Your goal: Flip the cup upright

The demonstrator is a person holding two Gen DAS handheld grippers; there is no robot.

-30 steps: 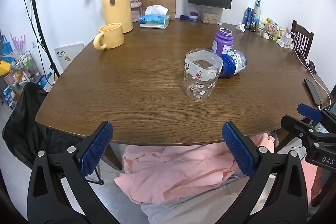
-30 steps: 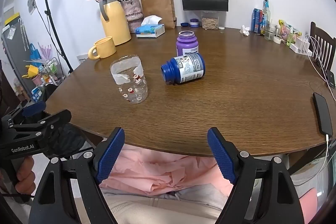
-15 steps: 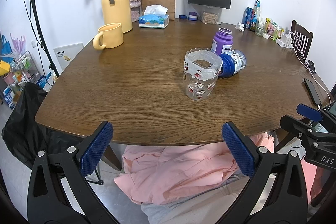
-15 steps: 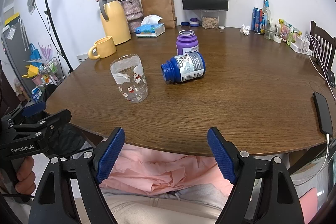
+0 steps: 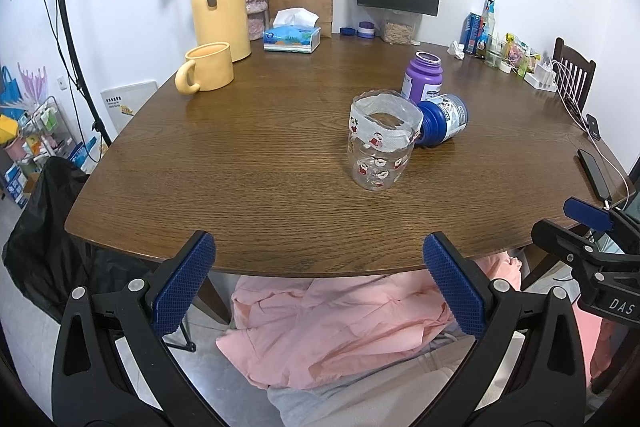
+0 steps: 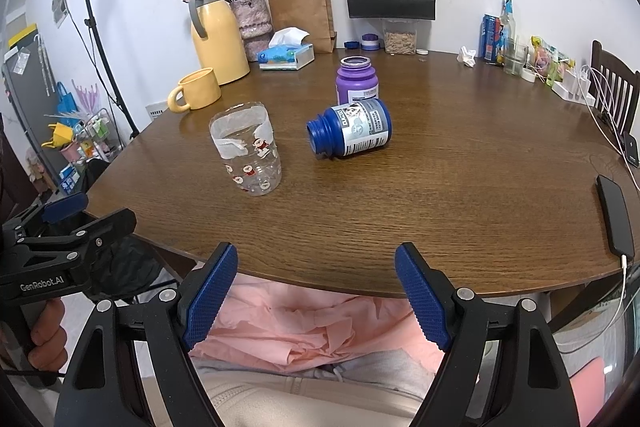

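A clear plastic cup (image 5: 380, 143) with small red cartoon prints and a white band at its rim stands upright, mouth up, on the brown wooden table (image 5: 248, 155). The same cup (image 6: 248, 151) shows in the right wrist view, left of centre. My left gripper (image 5: 316, 283) hangs open at the table's near edge, well short of the cup, with nothing between its blue pads. My right gripper (image 6: 316, 291) is likewise open and empty, held off the near edge. Both sit above a person's pink-clothed lap.
A blue bottle (image 6: 350, 133) lies on its side just right of the cup, with a purple bottle (image 6: 356, 81) upright behind it. A yellow mug (image 5: 208, 67), yellow jug (image 5: 220, 15), tissue box (image 5: 292, 37) and paper bags stand at the back. A phone (image 6: 614, 215) lies at the right edge.
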